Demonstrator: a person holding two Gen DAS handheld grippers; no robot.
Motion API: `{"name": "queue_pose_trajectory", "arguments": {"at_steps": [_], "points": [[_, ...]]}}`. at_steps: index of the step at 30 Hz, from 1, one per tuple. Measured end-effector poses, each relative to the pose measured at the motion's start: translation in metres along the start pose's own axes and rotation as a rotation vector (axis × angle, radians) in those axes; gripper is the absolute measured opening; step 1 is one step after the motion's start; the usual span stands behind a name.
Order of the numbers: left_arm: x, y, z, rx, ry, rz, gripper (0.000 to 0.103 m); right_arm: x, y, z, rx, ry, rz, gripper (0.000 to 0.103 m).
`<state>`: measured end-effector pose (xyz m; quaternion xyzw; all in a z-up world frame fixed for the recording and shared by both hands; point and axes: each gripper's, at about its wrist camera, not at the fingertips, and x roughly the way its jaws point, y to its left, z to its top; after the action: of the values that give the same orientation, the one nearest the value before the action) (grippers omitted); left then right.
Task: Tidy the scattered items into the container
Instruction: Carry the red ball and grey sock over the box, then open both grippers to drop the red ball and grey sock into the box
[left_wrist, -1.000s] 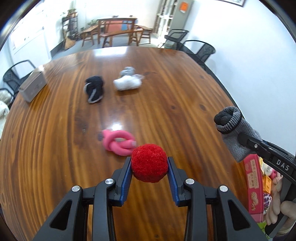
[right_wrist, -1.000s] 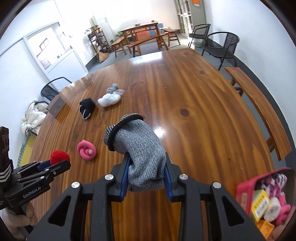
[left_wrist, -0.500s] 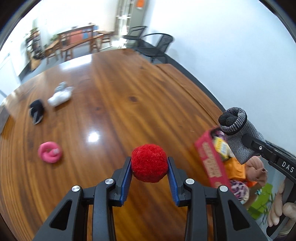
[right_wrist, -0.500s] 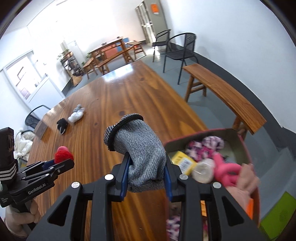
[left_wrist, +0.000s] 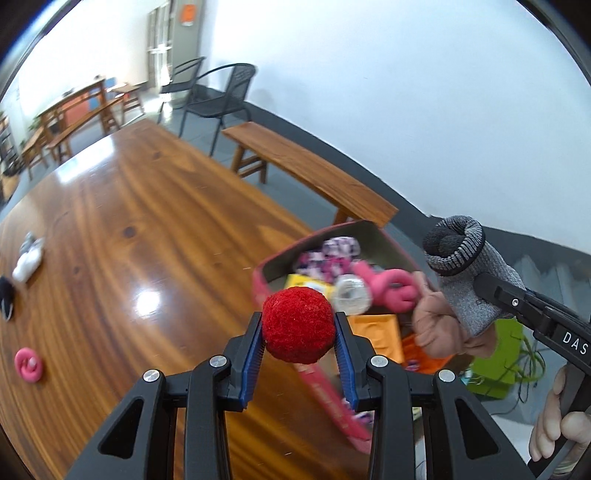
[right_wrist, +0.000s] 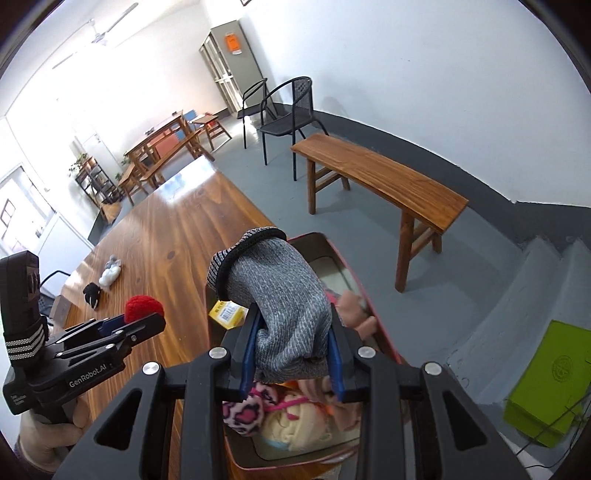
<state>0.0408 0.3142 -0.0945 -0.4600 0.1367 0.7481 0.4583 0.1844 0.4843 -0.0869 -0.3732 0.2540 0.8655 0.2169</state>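
My left gripper (left_wrist: 298, 326) is shut on a fuzzy red pom-pom ball (left_wrist: 297, 324), held above the near edge of the red container (left_wrist: 260, 275). That same red ball (right_wrist: 143, 307) shows at the left of the right wrist view. My right gripper (right_wrist: 293, 341) is shut on a rolled grey sock (right_wrist: 275, 291), hanging over the open container (right_wrist: 341, 260). The grey sock (left_wrist: 469, 273) also hangs at the right of the left wrist view. The container holds a pink toy (left_wrist: 391, 290), a yellow box (right_wrist: 227, 314), patterned fabric and a doll.
On the wooden table (left_wrist: 122, 229) lie a pink ring toy (left_wrist: 27, 363), a white sock bundle (left_wrist: 26, 258) and a black sock (right_wrist: 92, 293). A wooden bench (right_wrist: 384, 184) and black chairs (right_wrist: 288, 114) stand beyond the table. A green box (right_wrist: 546, 387) sits on the floor at right.
Both grippers have swept to the right across the table with their loads. The container, first at the frame edge, now lies right under the sock and beside the red ball.
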Motion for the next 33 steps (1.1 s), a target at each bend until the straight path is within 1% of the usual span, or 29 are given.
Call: {"name": "queue_pose_trajectory", "arguments": {"at_steps": [4, 7, 11, 15, 16, 17, 20, 24, 28, 30, 31, 32, 33], "points": [[0.012, -0.025, 0.003, 0.036, 0.022, -0.036, 0.038, -0.007, -0.015, -0.001, 0.018, -0.008, -0.011, 0.035], [0.018, -0.041, 0.001, 0.066, 0.036, -0.048, 0.038, -0.009, -0.025, -0.001, 0.032, -0.006, -0.007, 0.035], [0.027, -0.053, -0.001, 0.095, 0.054, -0.052, 0.038, -0.007, -0.033, 0.001, 0.053, -0.001, 0.014, 0.035], [0.037, -0.061, -0.006, 0.123, 0.079, -0.078, 0.038, -0.003, -0.027, 0.012, 0.028, -0.019, 0.034, 0.035], [0.04, -0.063, -0.007, 0.127, 0.089, -0.087, 0.042, 0.001, -0.024, 0.016, 0.019, -0.022, 0.04, 0.035], [0.042, -0.064, -0.008, 0.125, 0.098, -0.092, 0.044, 0.004, -0.021, 0.018, 0.011, -0.022, 0.044, 0.035], [0.044, -0.063, -0.013, 0.113, 0.115, -0.098, 0.044, 0.02, -0.015, 0.028, -0.002, -0.008, 0.058, 0.035], [0.037, -0.057, -0.016, 0.095, 0.104, -0.083, 0.044, 0.044, -0.006, 0.034, -0.037, 0.018, 0.06, 0.035], [0.025, -0.041, -0.018, 0.055, 0.088, -0.064, 0.044, 0.068, -0.002, 0.033, -0.068, 0.069, 0.043, 0.035], [0.019, -0.03, -0.02, 0.025, 0.073, -0.047, 0.057, 0.08, -0.002, 0.03, -0.075, 0.095, 0.025, 0.035], [0.014, -0.024, -0.02, 0.01, 0.057, -0.035, 0.07, 0.084, -0.002, 0.029, -0.079, 0.102, 0.018, 0.036], [0.01, -0.018, -0.02, -0.004, 0.039, -0.027, 0.076, 0.088, -0.001, 0.028, -0.093, 0.107, 0.008, 0.038], [0.004, -0.011, -0.02, -0.024, 0.022, -0.019, 0.076, 0.09, 0.001, 0.027, -0.111, 0.11, -0.001, 0.043]]}}
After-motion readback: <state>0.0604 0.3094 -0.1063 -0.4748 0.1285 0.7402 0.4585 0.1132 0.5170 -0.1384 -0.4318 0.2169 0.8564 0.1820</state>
